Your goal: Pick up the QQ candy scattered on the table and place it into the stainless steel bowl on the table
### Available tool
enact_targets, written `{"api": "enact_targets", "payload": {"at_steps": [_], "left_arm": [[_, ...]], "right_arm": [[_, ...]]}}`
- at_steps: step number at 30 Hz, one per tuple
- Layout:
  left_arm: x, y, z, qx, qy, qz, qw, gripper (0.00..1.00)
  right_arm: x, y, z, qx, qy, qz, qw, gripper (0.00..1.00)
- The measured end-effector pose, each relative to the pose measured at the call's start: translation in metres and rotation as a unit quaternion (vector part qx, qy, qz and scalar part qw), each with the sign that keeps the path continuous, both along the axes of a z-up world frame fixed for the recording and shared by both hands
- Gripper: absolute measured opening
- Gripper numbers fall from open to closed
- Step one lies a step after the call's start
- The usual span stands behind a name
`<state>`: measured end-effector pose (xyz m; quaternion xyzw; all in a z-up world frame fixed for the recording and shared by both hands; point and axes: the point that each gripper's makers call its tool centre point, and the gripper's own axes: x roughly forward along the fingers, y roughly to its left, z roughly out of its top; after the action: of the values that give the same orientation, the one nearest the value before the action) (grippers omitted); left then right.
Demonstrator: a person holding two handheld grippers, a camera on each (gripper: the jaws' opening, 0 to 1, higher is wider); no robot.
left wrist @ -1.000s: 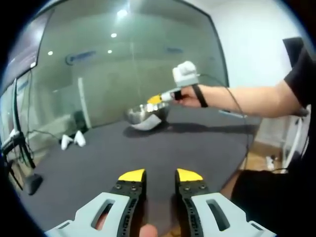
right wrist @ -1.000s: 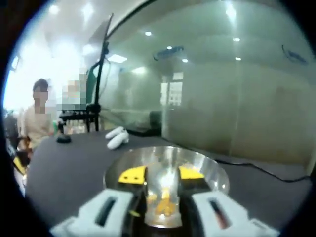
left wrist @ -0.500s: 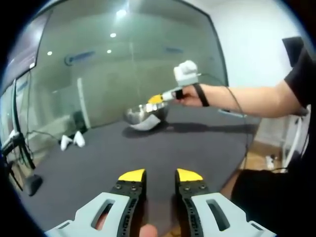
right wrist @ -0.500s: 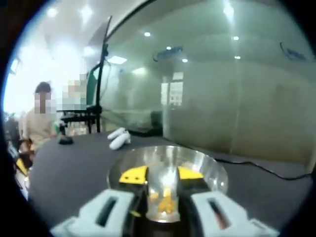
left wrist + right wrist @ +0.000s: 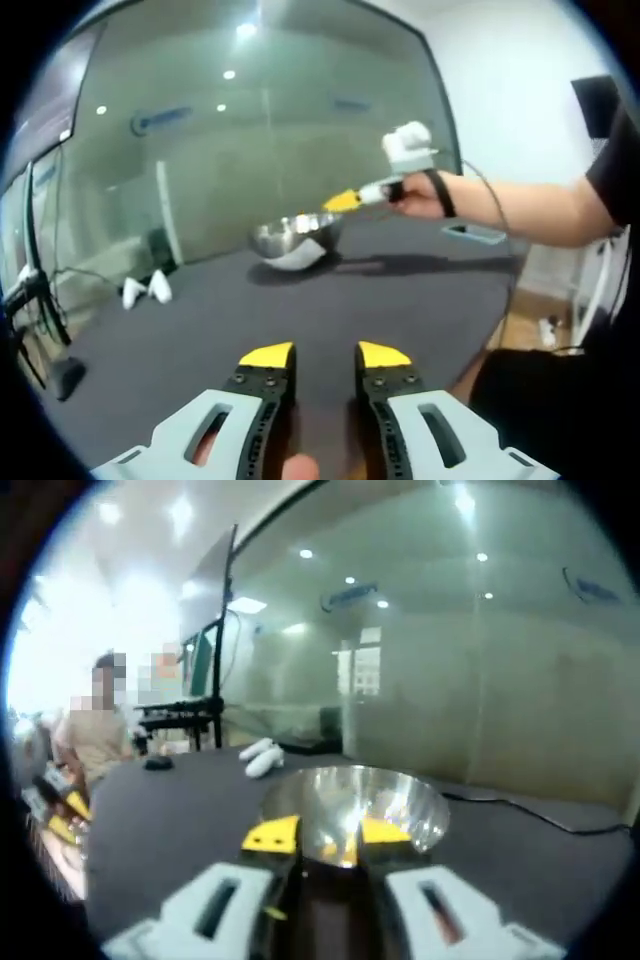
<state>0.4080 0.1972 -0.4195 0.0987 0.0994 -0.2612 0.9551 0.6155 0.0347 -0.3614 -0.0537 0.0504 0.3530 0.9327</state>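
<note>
- Left gripper (image 5: 325, 354): its two yellow-tipped jaws stand apart with nothing between them, over the dark table (image 5: 330, 300); a fingertip shows at the bottom edge between the jaw bases.
- Well ahead of the left jaws, across the table, sits the steel bowl (image 5: 292, 240), tilted on something pale beneath it.
- Right gripper (image 5: 345, 200), seen from the left gripper view — held in a hand (image 5: 418, 195) reaching in from the right, its yellow tip just at the bowl's right rim, above the table.
- In the right gripper view, the right gripper (image 5: 328, 832) has its jaws parted, and I cannot see anything gripped between them.
- The bowl (image 5: 395, 802) lies just ahead of those jaws, its near rim behind the yellow tips. In the gap between the tips a bit of yellow-orange shows inside the bowl — likely candy (image 5: 349, 851), though it is blurred.
- Ahead and left of the right jaws, beyond the bowl, two white objects (image 5: 262, 756) lie on the table; they appear far left of the left jaws too.
- A thin cable (image 5: 530, 813) runs over the table to the right of the bowl.
- Glass wall (image 5: 480, 680) stands behind the table.
- Far left of the right jaws, a seated person (image 5: 95, 742).
</note>
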Motion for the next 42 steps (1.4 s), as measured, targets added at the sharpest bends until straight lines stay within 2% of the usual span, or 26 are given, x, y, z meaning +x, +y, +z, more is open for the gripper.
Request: {"api": "enact_targets", "payload": {"at_steps": [4, 6, 10, 13, 14, 15, 17, 18, 23, 25, 29, 42], "left_arm": [[0.000, -0.003, 0.001, 0.001, -0.004, -0.007, 1.0000, 0.25], [0.001, -0.007, 0.004, -0.003, -0.015, -0.017, 0.9997, 0.26], [0.005, -0.009, -0.001, 0.031, -0.027, -0.026, 0.9988, 0.27], [0.007, -0.013, 0.002, 0.018, -0.028, -0.029, 0.9990, 0.27], [0.007, -0.015, 0.002, 0.017, -0.028, -0.031, 0.9990, 0.27], [0.007, -0.017, 0.001, 0.018, -0.029, -0.034, 0.9988, 0.27], [0.006, -0.022, 0.000, 0.016, -0.032, -0.044, 0.9984, 0.28], [0.005, -0.023, 0.000, 0.014, -0.030, -0.046, 0.9984, 0.28], [0.006, -0.025, 0.001, 0.010, -0.033, -0.044, 0.9984, 0.28], [0.006, -0.026, 0.009, -0.025, -0.033, -0.043, 0.9982, 0.28], [0.008, -0.025, 0.008, -0.007, -0.036, -0.039, 0.9986, 0.28], [0.008, -0.021, 0.007, -0.007, -0.035, -0.041, 0.9985, 0.28]], "right_arm": [[-0.035, -0.016, -0.005, -0.011, -0.008, 0.008, 0.9999, 0.22], [-0.059, -0.026, -0.012, -0.006, 0.002, 0.019, 0.9998, 0.22], [-0.084, -0.052, -0.027, -0.011, 0.005, -0.008, 0.9999, 0.23], [-0.104, -0.065, -0.035, -0.001, 0.016, -0.012, 0.9998, 0.24], [-0.112, -0.067, -0.038, -0.007, 0.016, -0.012, 0.9998, 0.24], [-0.121, -0.071, -0.039, -0.042, -0.014, -0.012, 0.9989, 0.24], [-0.134, -0.067, -0.044, -0.045, -0.008, -0.005, 0.9989, 0.24], [-0.127, -0.067, -0.047, -0.046, -0.007, -0.002, 0.9989, 0.24], [-0.140, -0.062, -0.047, -0.036, -0.005, 0.010, 0.9993, 0.24], [-0.144, -0.058, -0.044, 0.004, 0.011, 0.010, 0.9999, 0.23], [-0.140, -0.059, -0.048, 0.004, 0.012, 0.006, 0.9999, 0.23], [-0.135, -0.061, -0.053, 0.011, 0.026, 0.005, 0.9996, 0.23]]}}
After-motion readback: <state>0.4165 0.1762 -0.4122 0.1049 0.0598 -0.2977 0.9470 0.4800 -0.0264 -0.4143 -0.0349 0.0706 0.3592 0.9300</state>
